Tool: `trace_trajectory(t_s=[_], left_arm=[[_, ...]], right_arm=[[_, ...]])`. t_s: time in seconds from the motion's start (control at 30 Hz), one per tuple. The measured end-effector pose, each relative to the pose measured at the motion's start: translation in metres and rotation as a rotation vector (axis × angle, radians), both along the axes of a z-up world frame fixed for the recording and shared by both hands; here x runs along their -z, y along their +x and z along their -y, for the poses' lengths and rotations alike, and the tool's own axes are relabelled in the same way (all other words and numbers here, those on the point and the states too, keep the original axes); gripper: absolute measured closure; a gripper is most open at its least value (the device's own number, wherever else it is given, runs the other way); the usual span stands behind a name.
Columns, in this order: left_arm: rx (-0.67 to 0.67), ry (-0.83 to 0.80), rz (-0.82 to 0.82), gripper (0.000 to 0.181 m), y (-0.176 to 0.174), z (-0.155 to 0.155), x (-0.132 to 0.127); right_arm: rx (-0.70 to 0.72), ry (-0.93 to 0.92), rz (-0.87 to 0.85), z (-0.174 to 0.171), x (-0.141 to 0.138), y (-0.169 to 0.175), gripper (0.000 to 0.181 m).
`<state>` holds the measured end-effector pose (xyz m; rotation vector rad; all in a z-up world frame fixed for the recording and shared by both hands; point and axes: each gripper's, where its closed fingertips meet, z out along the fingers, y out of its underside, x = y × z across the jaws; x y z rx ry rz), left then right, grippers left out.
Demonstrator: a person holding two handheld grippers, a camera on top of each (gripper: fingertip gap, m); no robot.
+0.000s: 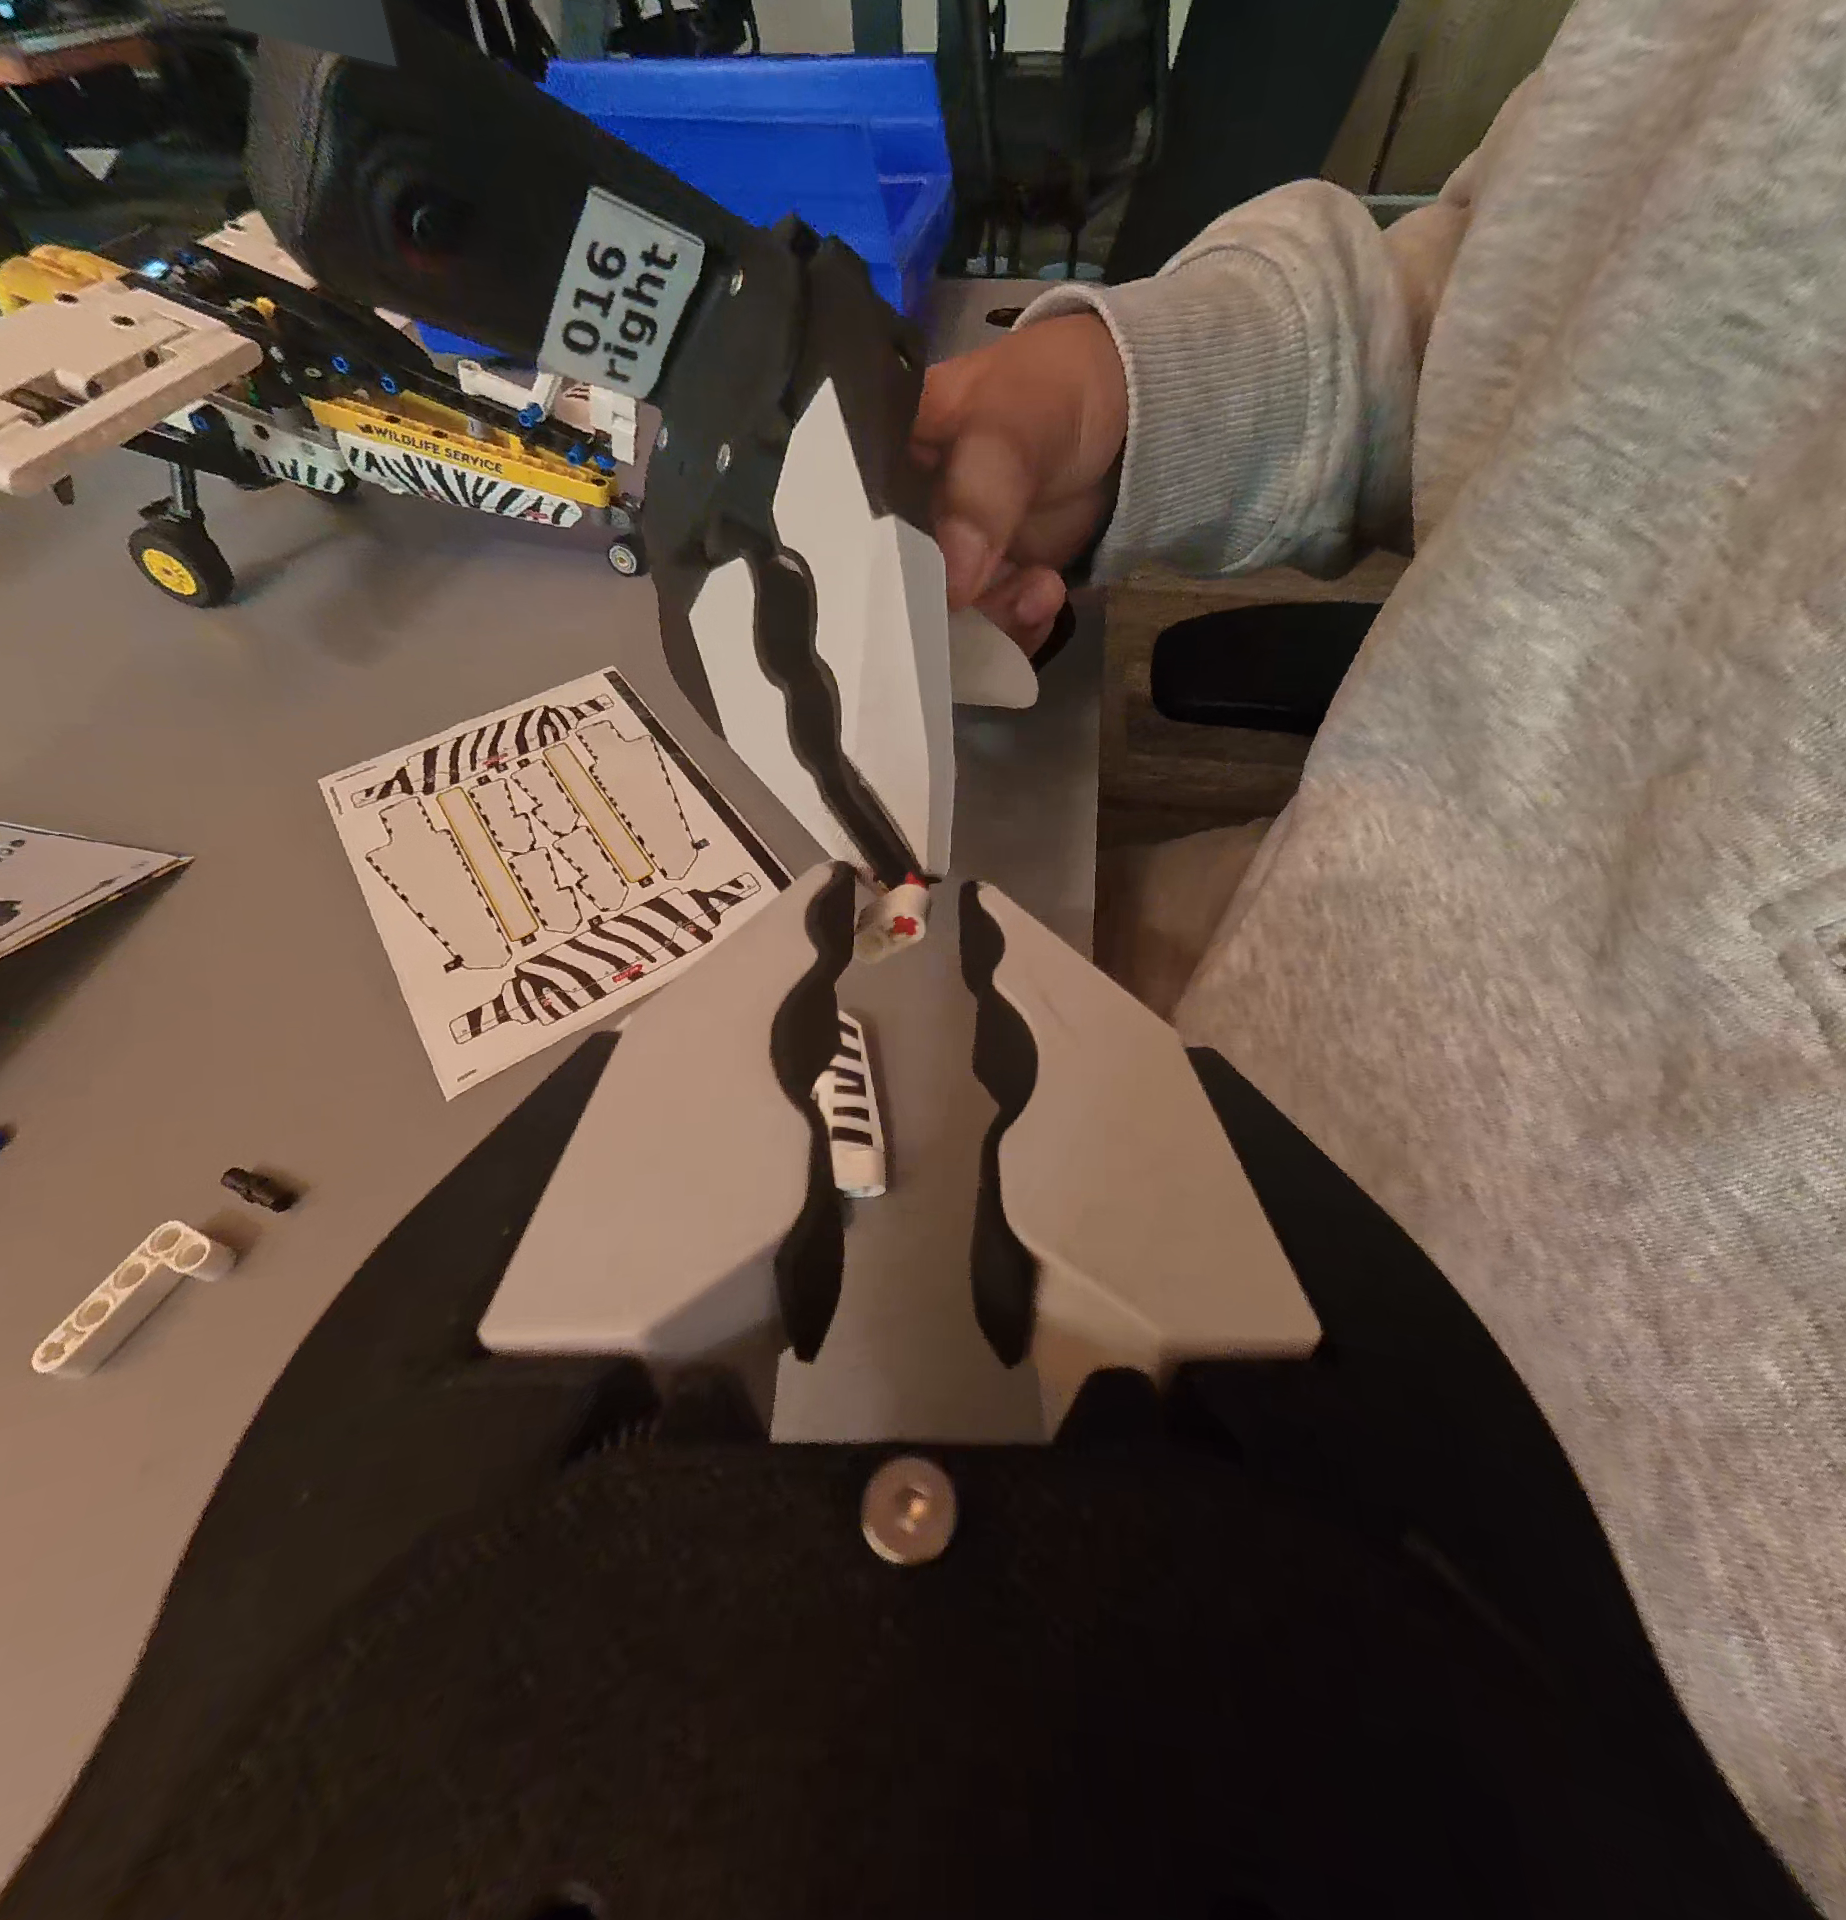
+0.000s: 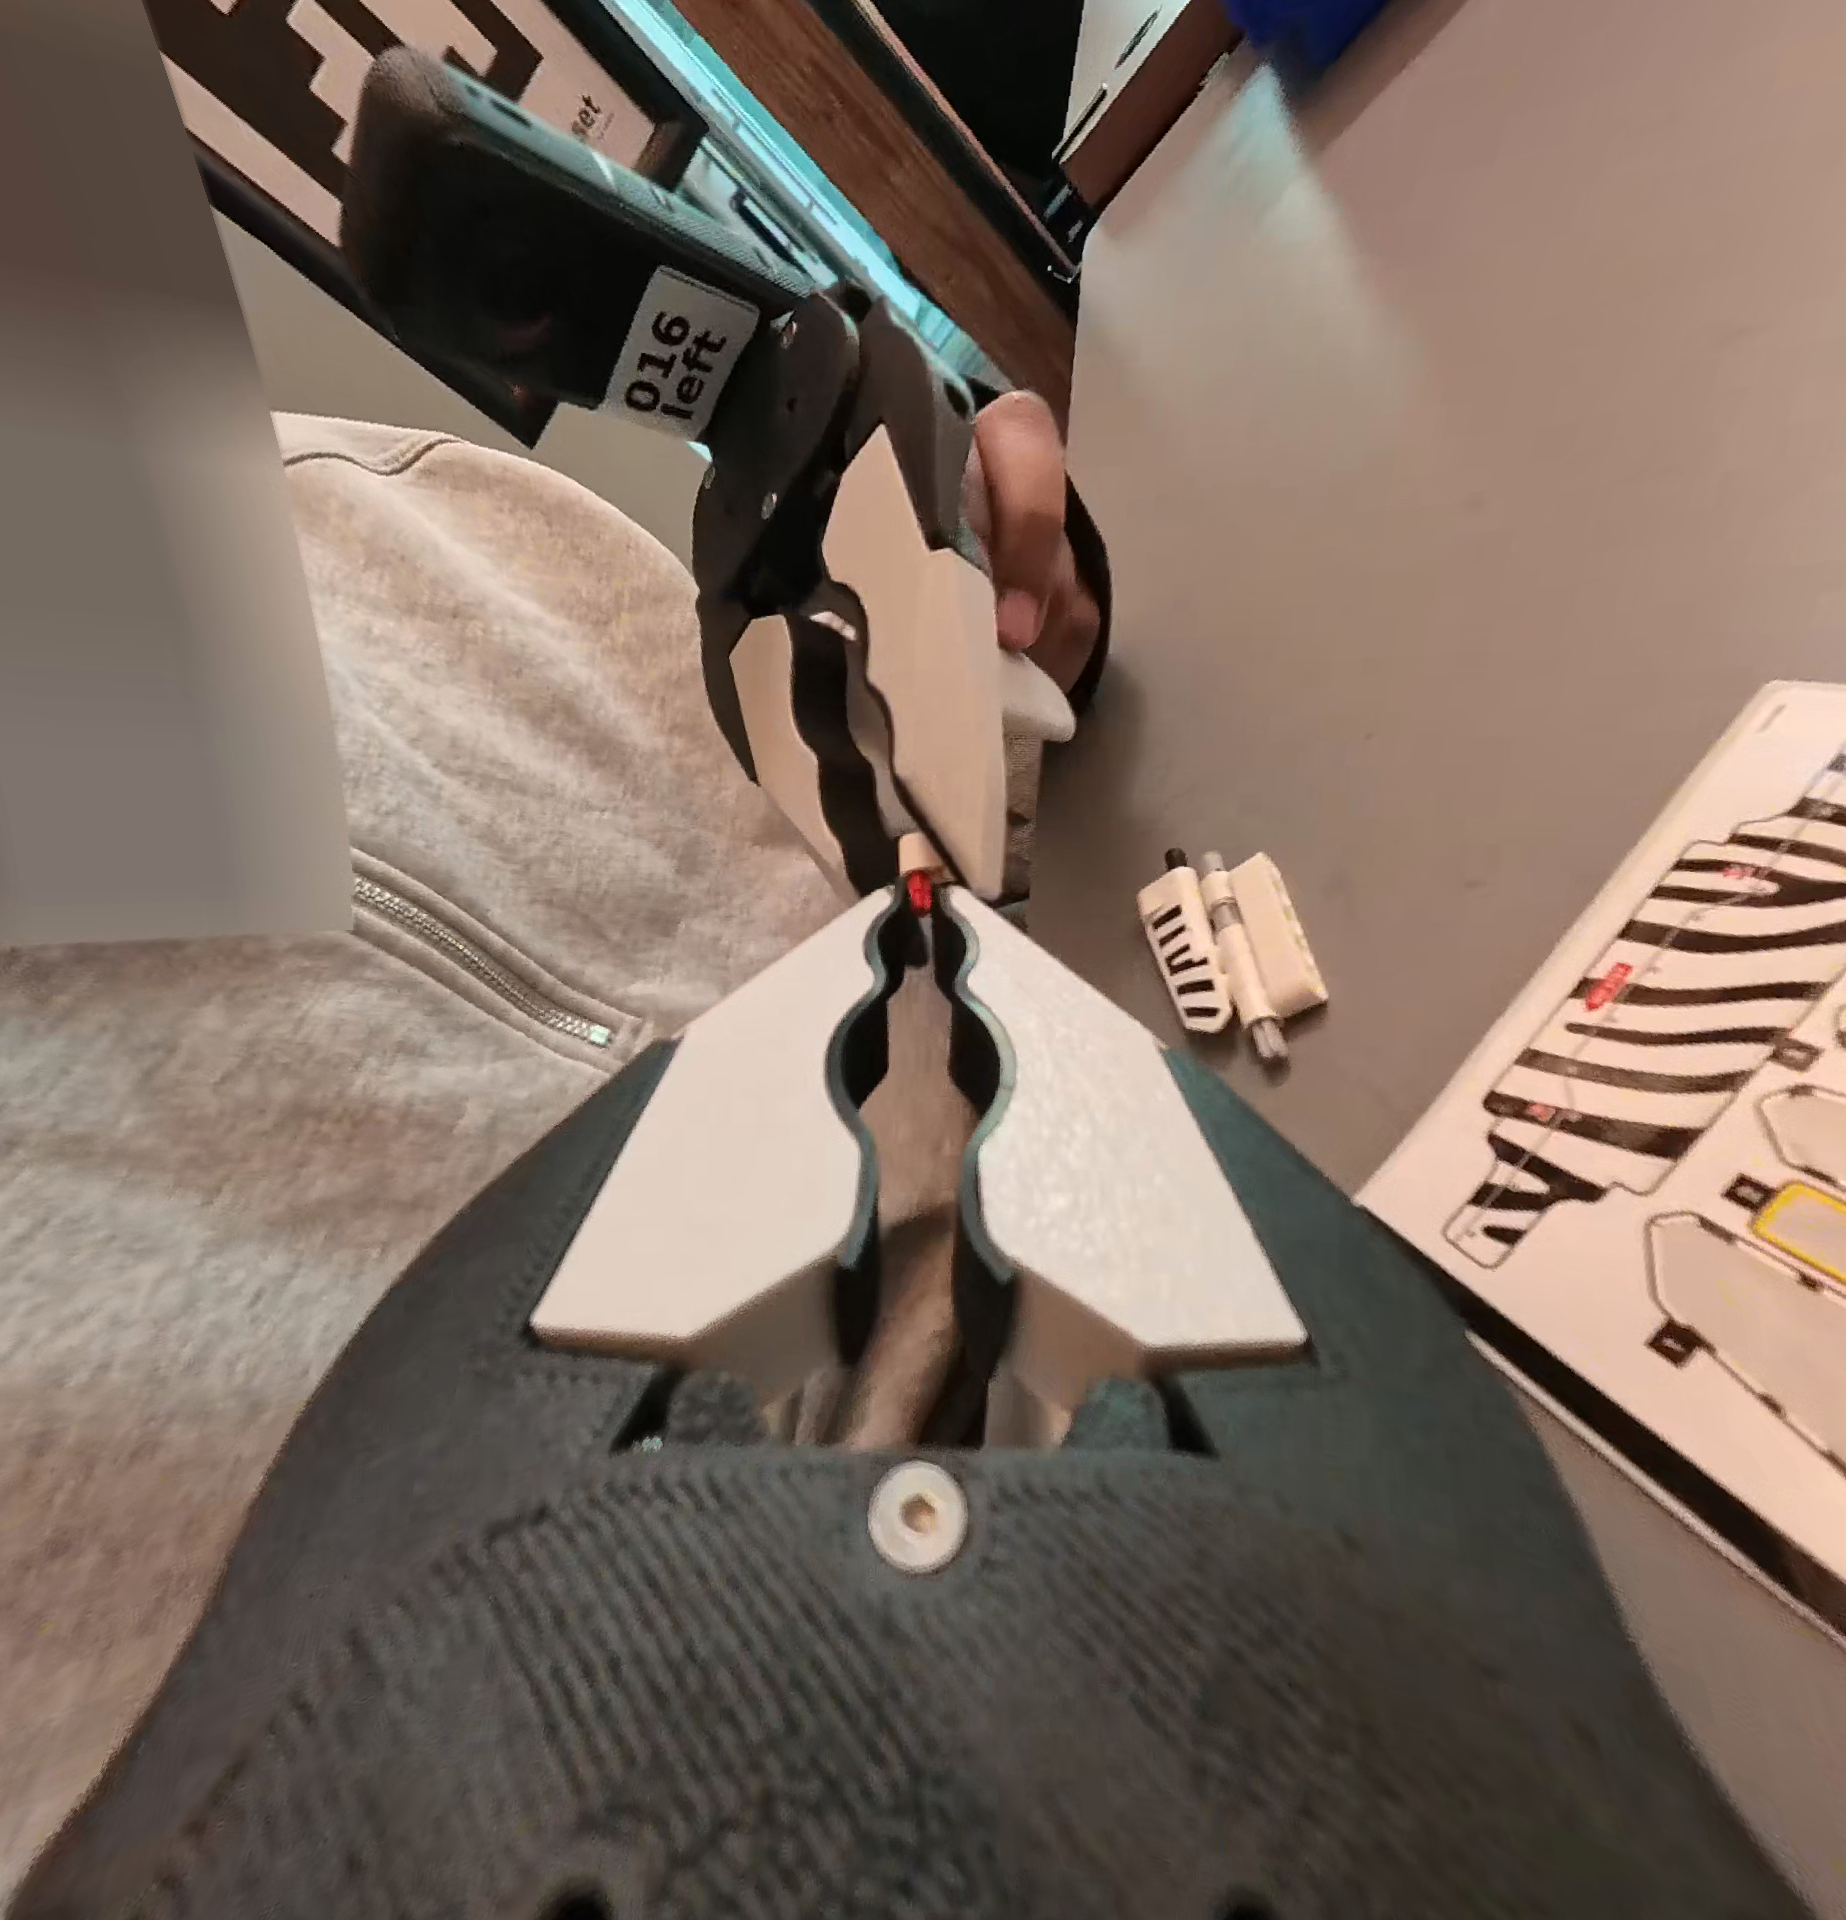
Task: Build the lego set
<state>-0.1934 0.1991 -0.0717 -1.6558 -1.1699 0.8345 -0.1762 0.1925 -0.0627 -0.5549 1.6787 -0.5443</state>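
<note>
Our right gripper pinches the red axle of a small white piece, seemingly offering it between the spread, empty fingers of our left gripper, the plane well apart.

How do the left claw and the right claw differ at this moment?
The right claw is shut on the small white piece with a red pin. The left claw is open, its tips either side of that piece. In the left wrist view the right claw slants down onto the piece from above, while the left claw reaches in from the near side. Both have pale fingers with wavy black pads.
</note>
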Motion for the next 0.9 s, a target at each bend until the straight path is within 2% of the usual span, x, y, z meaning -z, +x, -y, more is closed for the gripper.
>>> trace_trajectory(t_s=[0.03, 0.17, 0.33, 0.57, 0.63, 0.77, 0.9], left_arm=[[-0.002, 0.007, -0.002, 0.163, 0.000, 0.001, -0.001], [-0.012, 0.061, -0.008, 0.171, 0.000, 0.005, -0.004], [-0.031, 0.212, 0.003, 0.175, 0.000, 0.012, -0.007], [-0.076, 0.498, -0.010, 0.175, 0.002, 0.029, -0.014], [-0.092, 0.606, -0.011, 0.175, 0.002, 0.036, -0.015], [-0.075, 0.794, -0.027, 0.176, 0.004, 0.044, -0.019], [-0.064, 0.838, -0.030, 0.176, 0.004, 0.044, -0.020]], right_arm=[[0.001, 0.008, 0.009, 0.000, -0.001, 0.000, 0.179], [0.011, 0.037, 0.053, 0.001, -0.004, -0.001, 0.179], [0.045, 0.047, 0.096, 0.007, -0.006, -0.001, 0.177], [0.196, -0.073, 0.086, 0.022, -0.016, -0.022, 0.179], [0.266, -0.165, -0.005, 0.028, -0.011, -0.030, 0.177], [0.340, -0.446, -0.302, 0.033, 0.000, -0.039, 0.171], [0.321, -0.615, -0.484, 0.032, 0.005, -0.034, 0.169]])
